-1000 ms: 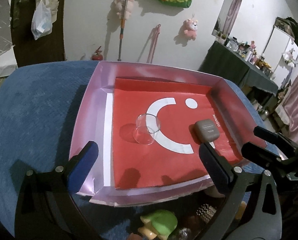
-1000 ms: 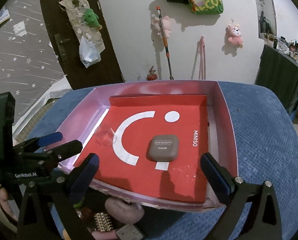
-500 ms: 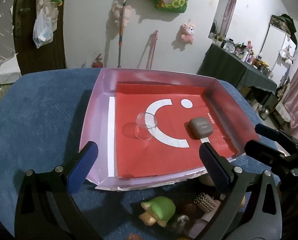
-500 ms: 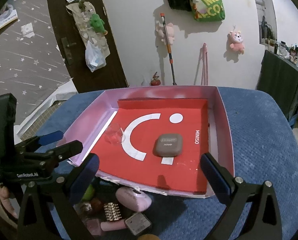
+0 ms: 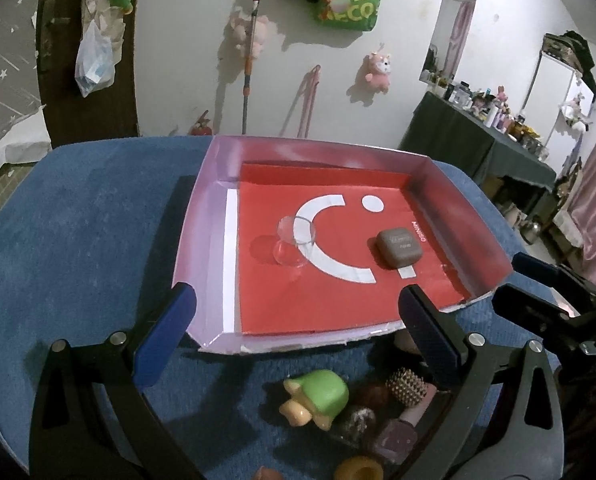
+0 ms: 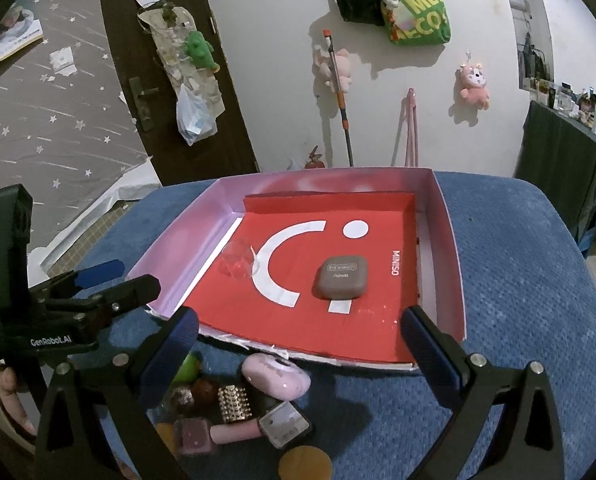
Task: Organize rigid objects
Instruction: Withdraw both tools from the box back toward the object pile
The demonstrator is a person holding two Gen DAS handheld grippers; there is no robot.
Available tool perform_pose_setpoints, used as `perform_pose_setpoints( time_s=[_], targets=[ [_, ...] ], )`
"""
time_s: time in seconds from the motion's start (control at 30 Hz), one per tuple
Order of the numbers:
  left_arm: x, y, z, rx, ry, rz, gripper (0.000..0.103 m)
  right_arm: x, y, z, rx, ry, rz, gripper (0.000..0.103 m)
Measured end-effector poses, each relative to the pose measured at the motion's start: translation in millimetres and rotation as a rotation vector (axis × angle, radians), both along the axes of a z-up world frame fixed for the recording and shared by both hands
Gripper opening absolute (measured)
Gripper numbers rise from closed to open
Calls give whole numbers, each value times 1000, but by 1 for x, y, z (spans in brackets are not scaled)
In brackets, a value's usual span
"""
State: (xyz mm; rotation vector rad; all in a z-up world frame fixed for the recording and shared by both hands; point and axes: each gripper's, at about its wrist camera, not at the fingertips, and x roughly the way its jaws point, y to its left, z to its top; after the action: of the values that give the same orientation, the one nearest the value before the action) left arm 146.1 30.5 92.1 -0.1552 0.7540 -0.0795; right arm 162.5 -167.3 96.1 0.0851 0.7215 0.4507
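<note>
Both grippers hang above the near edge of the blue cushioned surface [image 5: 77,240], each with its jaws spread wide and nothing between them: the left gripper [image 5: 295,320] and, to its right, the right gripper [image 6: 298,334]. Ahead of both lies the shallow pink-walled tray [image 5: 201,216] with its red liner. Inside it, ahead of the left gripper, a clear glass cup [image 5: 295,242] stands, or perhaps leans; the glass is hard to read. A brown earbud case [image 6: 341,277] lies flat farther right, well apart from the cup. Below the fingers, outside the tray's near wall, sits a cluster of small things: a green turtle toy [image 5: 318,396], a pink oval case [image 6: 275,376], a studded gold piece [image 6: 233,402] and a nail polish bottle [image 5: 394,436], all close together.
</note>
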Motion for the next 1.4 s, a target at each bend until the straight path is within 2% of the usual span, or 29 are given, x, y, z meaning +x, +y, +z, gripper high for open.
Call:
perform_pose_setpoints(
  time_s=[0.57,0.8,1.4],
  targets=[
    [-31,-8,-17,34,14,-16,103,-31,4,-22,-14,18,10,103],
    [-37,-9,-26,-3,39,-34,103,-40,5,-31,-32,13,0,103],
    [-63,-18,-42,3,64,-50,103,-50,-1,-56,-45,58,-6,103]
  ],
)
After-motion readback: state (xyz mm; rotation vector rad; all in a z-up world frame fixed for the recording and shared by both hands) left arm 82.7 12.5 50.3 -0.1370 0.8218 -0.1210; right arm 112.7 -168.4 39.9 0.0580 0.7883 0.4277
